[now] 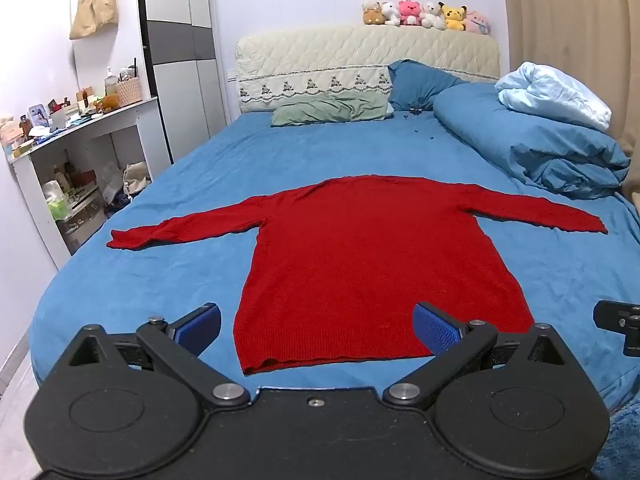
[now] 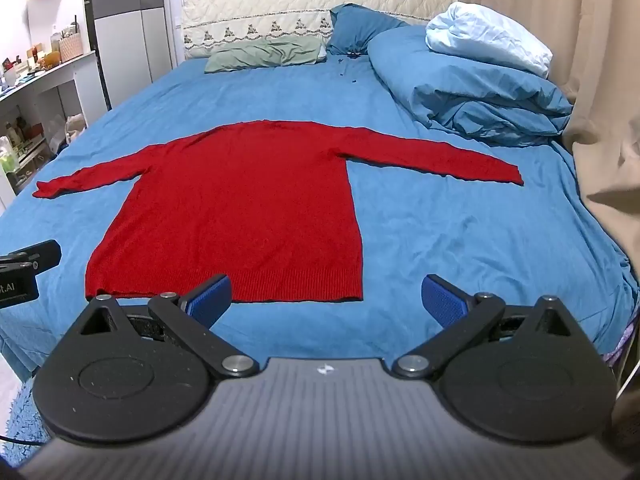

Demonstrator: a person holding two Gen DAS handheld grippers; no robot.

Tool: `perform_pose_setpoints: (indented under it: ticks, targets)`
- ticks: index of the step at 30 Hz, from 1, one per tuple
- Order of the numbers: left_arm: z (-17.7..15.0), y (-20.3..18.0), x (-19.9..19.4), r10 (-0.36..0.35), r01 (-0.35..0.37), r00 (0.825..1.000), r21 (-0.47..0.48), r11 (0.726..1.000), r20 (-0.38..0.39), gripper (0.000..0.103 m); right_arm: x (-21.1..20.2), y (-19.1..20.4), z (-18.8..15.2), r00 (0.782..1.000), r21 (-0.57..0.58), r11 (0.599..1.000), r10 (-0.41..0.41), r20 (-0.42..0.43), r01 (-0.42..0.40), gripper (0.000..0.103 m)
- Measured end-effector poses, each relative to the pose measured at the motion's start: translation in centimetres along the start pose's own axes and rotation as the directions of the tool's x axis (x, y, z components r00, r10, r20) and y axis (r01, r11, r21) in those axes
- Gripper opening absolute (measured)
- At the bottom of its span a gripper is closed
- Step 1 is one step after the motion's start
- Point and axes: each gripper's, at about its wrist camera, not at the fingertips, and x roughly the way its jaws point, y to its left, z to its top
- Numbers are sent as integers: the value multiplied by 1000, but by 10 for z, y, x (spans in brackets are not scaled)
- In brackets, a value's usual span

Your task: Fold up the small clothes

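A red long-sleeved sweater (image 1: 368, 256) lies flat on the blue bed sheet (image 1: 160, 280), both sleeves spread out sideways, hem nearest me. It also shows in the right wrist view (image 2: 244, 208). My left gripper (image 1: 318, 330) is open and empty, above the hem's left half. My right gripper (image 2: 326, 300) is open and empty, just in front of the hem's right corner. Each gripper's edge shows in the other's view, the right one (image 1: 618, 326) and the left one (image 2: 24, 268).
A rolled blue duvet (image 1: 528, 140) with a pale blanket lies at the back right. Green pillow (image 1: 332, 110) and blue pillow sit by the headboard, plush toys on top. A cluttered white shelf (image 1: 80, 136) stands left of the bed. A beige curtain (image 2: 600, 100) hangs right.
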Motion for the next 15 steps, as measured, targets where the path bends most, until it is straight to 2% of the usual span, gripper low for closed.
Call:
perform_pose_setpoints:
  ticks: [15]
  targets:
    - [2,-2,1,2,-2,1000,9,1000,2,103,-5,3,7,1000,1,1000,1,-3,-1,103]
